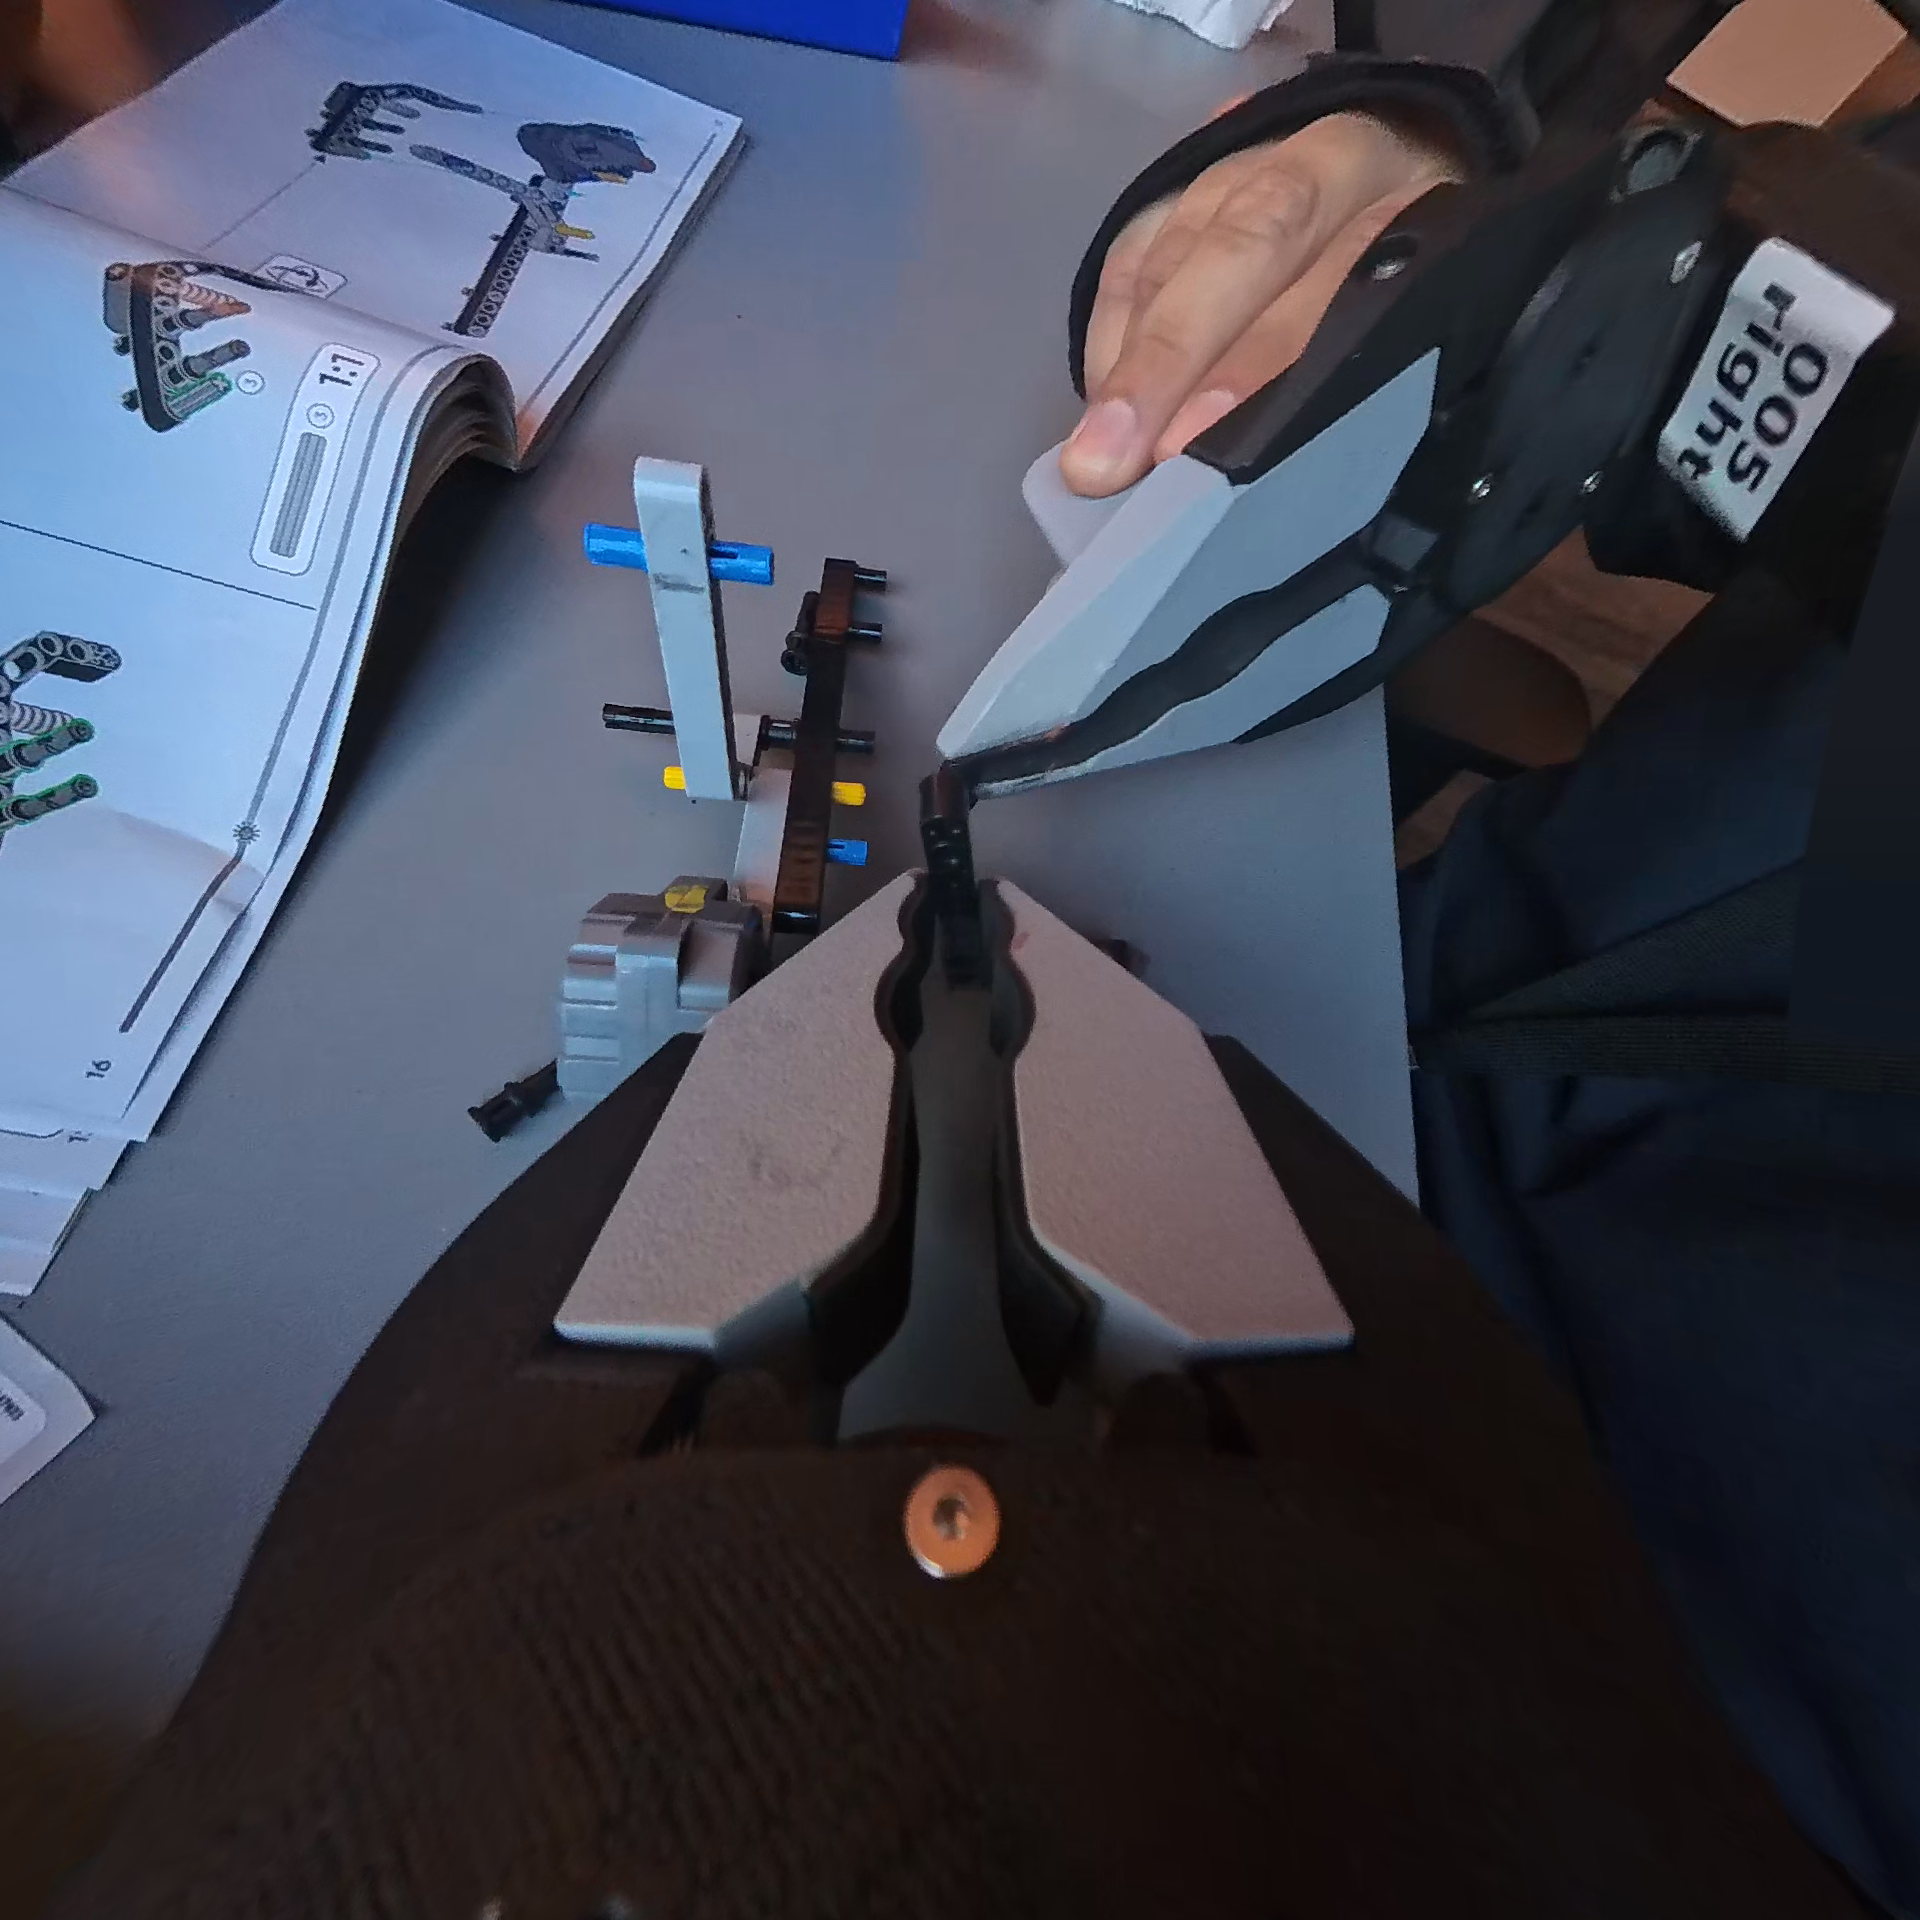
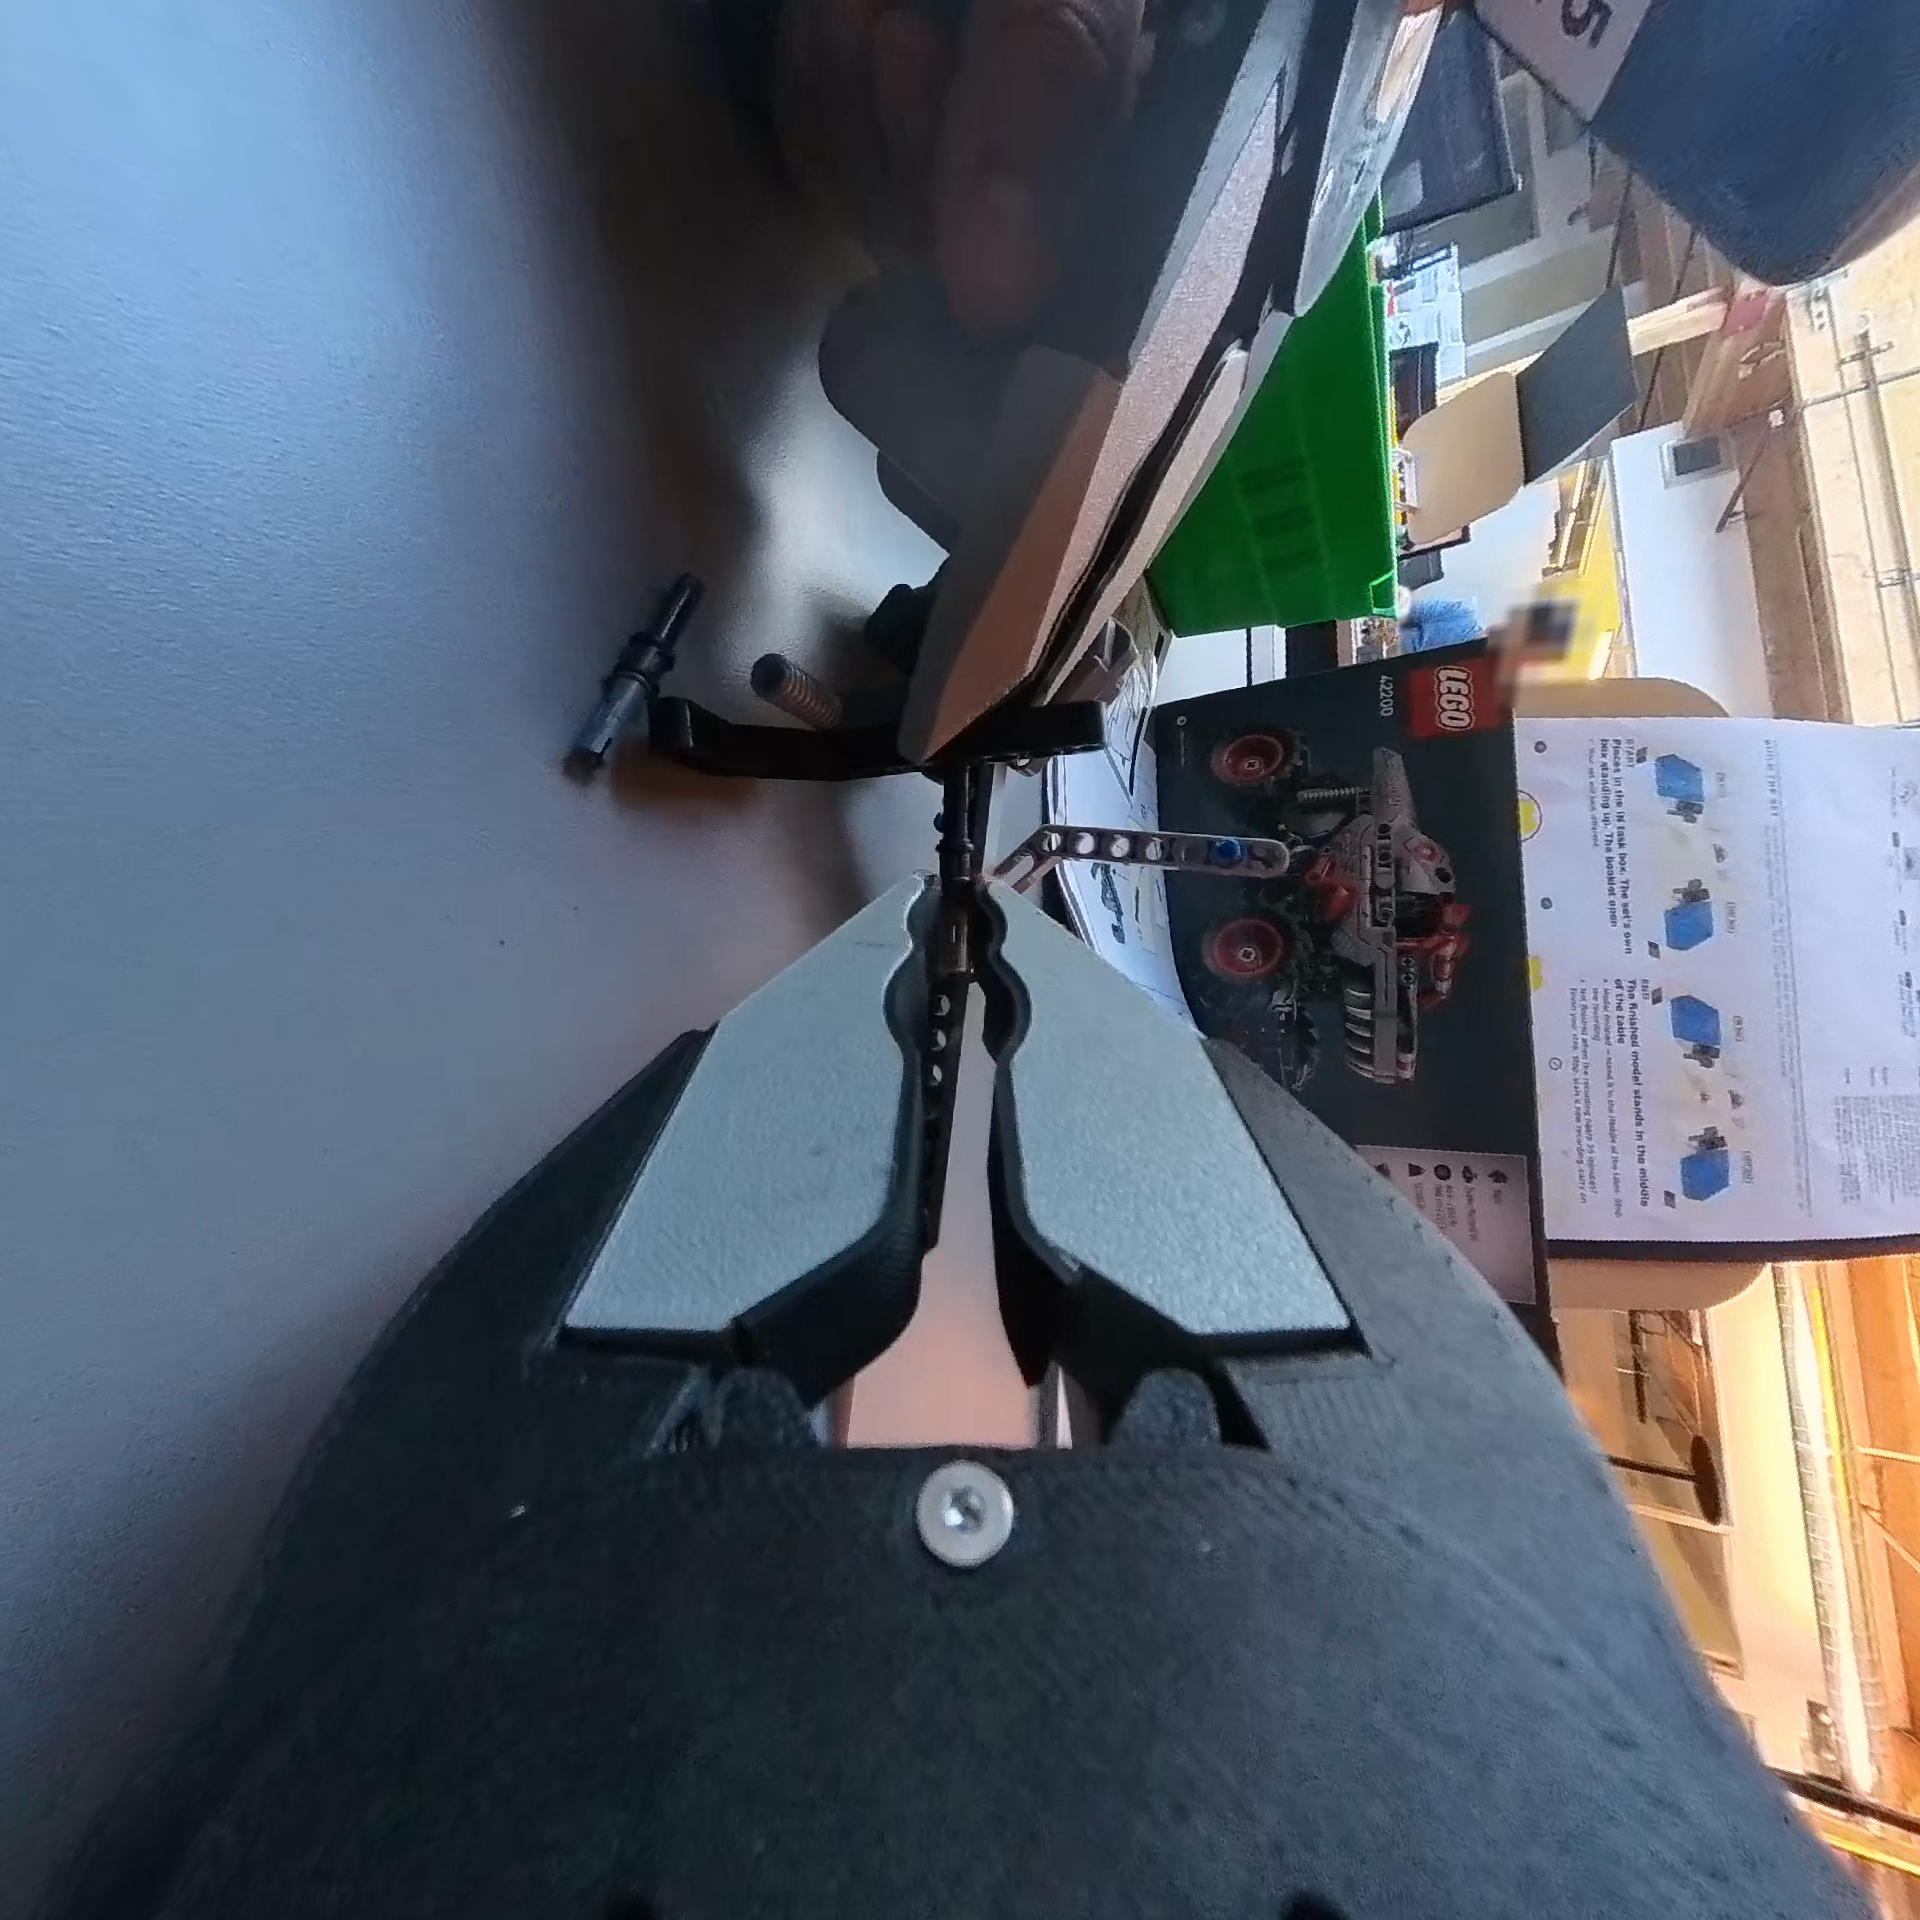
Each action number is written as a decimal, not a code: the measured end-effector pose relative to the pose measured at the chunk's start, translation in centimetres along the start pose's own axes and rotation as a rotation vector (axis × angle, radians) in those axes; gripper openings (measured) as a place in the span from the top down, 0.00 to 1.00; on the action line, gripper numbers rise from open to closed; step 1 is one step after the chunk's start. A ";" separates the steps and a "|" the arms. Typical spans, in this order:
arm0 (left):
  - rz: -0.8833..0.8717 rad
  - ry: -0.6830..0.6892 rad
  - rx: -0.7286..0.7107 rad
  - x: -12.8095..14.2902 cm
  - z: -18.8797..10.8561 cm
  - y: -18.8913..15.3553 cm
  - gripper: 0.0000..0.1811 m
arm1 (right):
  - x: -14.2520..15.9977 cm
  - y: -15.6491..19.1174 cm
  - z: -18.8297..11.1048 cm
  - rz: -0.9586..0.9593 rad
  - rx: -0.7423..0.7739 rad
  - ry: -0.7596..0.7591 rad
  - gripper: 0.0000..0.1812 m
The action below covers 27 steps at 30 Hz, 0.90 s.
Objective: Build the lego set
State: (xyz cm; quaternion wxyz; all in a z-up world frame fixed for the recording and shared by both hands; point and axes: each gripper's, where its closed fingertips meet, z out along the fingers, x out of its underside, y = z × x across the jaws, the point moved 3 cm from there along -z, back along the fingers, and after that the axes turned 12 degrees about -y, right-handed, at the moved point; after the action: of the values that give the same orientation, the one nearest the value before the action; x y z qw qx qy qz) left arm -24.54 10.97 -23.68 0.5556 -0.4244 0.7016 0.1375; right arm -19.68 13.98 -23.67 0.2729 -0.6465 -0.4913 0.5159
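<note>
My left gripper [image 1: 951,883] is shut on a black holed beam [image 1: 948,847] and holds it above the table. In the right wrist view the left gripper [image 2: 940,743] comes in from the top, and its beam [image 2: 790,743] carries a black pin [image 2: 634,670] at the far end. My right gripper [image 2: 958,888] is shut on a thin black holed beam [image 2: 938,1039] whose pin [image 2: 961,821] reaches the left gripper's beam. In the left wrist view the right gripper [image 1: 961,779] touches the top of the held beam. Where the two pieces join is hidden.
A partial build [image 1: 805,748] with a grey beam [image 1: 686,623], a grey block [image 1: 644,977] and a loose black pin [image 1: 514,1107] lies on the grey table [image 1: 416,1247]. An open booklet [image 1: 208,520] lies at left. The set box [image 2: 1351,883], a paper sheet [image 2: 1714,977] and a green bin [image 2: 1288,499] stand beyond. Both grippers' tips are close together, under 4 cm apart.
</note>
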 end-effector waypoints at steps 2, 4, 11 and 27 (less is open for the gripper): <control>0.001 -0.001 -0.003 0.0 0.0 0.0 0.97 | 0.0 -0.1 0.0 -0.037 0.014 0.008 0.99; 0.004 -0.003 -0.001 0.0 0.0 0.0 0.97 | 0.1 0.0 0.1 -0.074 0.019 0.028 0.99; 0.002 -0.005 -0.004 0.0 0.0 0.0 0.97 | 0.2 0.0 0.3 -0.086 0.029 0.045 0.99; -0.023 -0.010 -0.022 -0.1 -0.1 0.4 0.97 | -0.6 -0.1 0.1 -0.150 0.061 0.033 0.99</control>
State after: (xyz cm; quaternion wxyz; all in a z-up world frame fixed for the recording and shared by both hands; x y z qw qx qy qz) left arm -24.88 11.18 -23.67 0.5561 -0.4379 0.6922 0.1407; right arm -19.77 13.49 -23.38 0.3383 -0.6075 -0.5181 0.4980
